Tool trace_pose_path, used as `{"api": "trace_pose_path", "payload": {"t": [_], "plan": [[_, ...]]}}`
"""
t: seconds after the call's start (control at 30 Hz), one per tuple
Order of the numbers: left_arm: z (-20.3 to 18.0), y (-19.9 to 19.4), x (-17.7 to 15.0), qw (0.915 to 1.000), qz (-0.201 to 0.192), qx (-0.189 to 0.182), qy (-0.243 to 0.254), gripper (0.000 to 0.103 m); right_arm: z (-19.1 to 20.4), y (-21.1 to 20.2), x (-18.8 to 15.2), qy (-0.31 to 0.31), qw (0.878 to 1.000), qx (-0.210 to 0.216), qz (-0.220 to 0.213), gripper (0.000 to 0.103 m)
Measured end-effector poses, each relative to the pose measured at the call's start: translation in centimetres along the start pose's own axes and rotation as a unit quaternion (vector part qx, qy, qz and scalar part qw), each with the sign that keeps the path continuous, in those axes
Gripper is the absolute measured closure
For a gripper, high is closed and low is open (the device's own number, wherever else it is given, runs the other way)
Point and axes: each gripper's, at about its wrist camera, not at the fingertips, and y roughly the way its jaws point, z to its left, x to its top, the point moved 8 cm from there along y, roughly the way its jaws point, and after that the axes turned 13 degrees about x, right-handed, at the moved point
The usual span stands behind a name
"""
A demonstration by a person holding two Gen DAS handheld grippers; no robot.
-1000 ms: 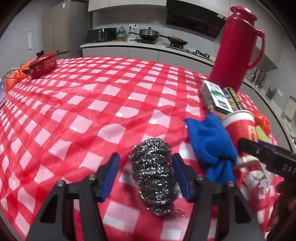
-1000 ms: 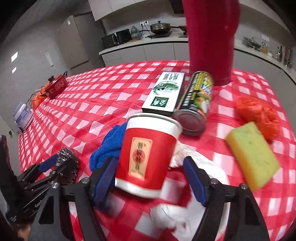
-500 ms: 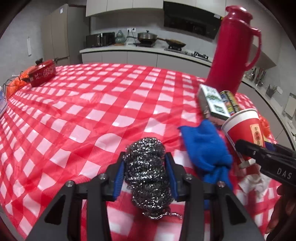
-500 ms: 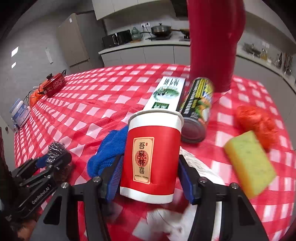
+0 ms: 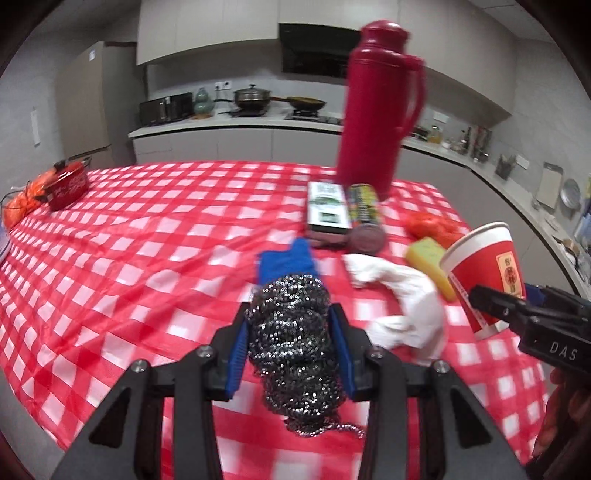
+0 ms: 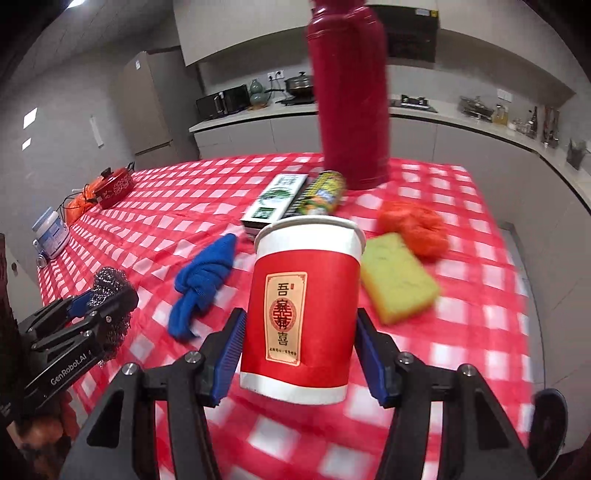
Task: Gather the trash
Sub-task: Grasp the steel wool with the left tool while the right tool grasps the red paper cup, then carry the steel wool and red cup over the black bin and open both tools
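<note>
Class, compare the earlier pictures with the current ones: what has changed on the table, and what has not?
The left claw closed on the scourer and lifted it; the right claw closed on the cup and lifted it. The flask, box, can, sponge and blue cloth stayed put.

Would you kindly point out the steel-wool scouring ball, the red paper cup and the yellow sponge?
Steel-wool scouring ball [image 5: 295,332]: left wrist view, middle of the coil.
Red paper cup [image 6: 299,314]: right wrist view, its label.
Yellow sponge [image 6: 397,282]: right wrist view, top face.

Grey kitchen — cabinets [image 5: 207,29], counter [image 5: 236,127], fridge [image 6: 153,107]
</note>
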Motion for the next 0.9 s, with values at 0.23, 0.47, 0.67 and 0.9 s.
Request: {"api": "trace_pose_path", "payload": {"t": [0.23, 0.47, 0.67, 0.9], "plan": [[-6.4, -3.7, -0.7, 0.9991, -0.011, -0.032, 0.025, 0.061, -4.8, -7.5, -2.0, 0.018, 0.999, -0.028, -0.026, 0.043], [-15.3, -7.1, -1.9, 0.9945, -0.019, -0.080, 0.065, 0.061, -11.2, -15.5, -4.8, 0.047, 0.995, -0.070, -0.051, 0.043], [-23.9, -9.5, -3.7, 0.9857, -0.018, -0.129, 0.106, 0.061, -18.0, -22.1, -8.6, 0.086, 0.988, -0.114, -0.061, 0.043], [-33.3, -11.4, -6.0, 0.9727, -0.007, -0.181, 0.145, 0.061, -25.3, -28.7, -13.6, 0.125, 0.978, -0.155, -0.062, 0.043]]}}
